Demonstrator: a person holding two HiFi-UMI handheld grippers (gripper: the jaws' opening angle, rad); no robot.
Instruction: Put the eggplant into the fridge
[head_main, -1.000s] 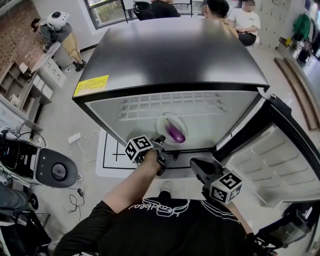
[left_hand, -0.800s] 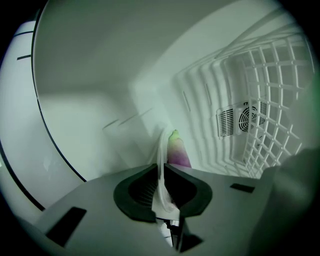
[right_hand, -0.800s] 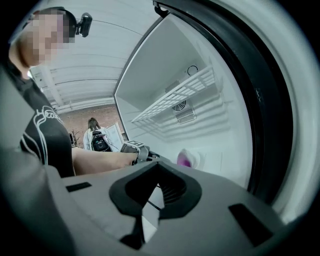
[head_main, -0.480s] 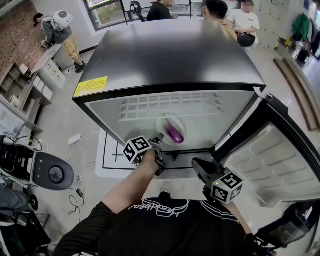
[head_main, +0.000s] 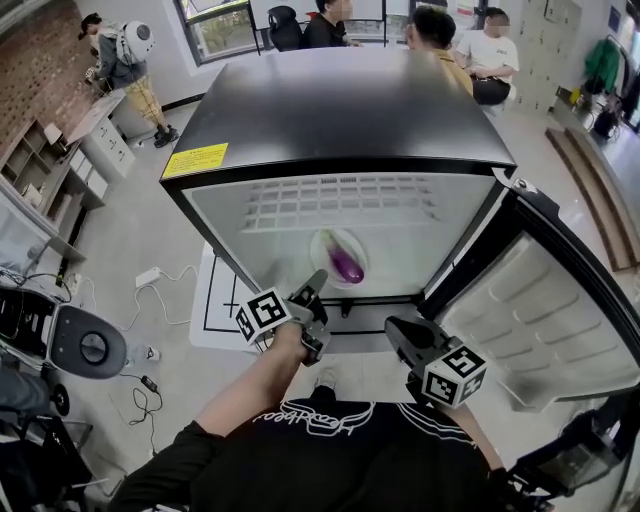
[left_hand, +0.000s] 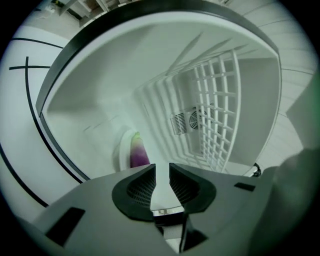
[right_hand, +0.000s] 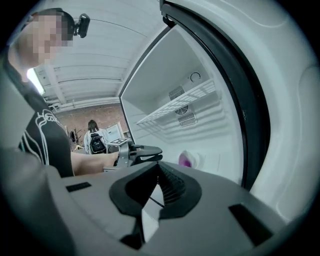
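Note:
A purple eggplant (head_main: 347, 265) lies on a white plate (head_main: 328, 247) on the floor of the open fridge (head_main: 345, 100). My left gripper (head_main: 311, 300) hovers just outside the fridge's front edge, below the plate, with nothing in it. In the left gripper view its jaws (left_hand: 161, 167) show a narrow gap, and the eggplant (left_hand: 139, 155) and plate (left_hand: 123, 150) sit beyond them. My right gripper (head_main: 402, 338) hangs lower right, in front of the fridge opening, with its pads meeting at the tips (right_hand: 159, 165). The right gripper view also shows the eggplant (right_hand: 184, 161).
The fridge door (head_main: 560, 320) stands open at the right. A wire shelf (head_main: 340, 205) spans the fridge above the plate. A white mat with black lines (head_main: 218, 300) lies under the fridge. A round white machine (head_main: 90, 345) and cables sit at the left; people stand behind.
My left gripper has drawn back from the plate, down and to the left, out of the fridge. The eggplant stays on the plate. The right gripper has hardly moved.

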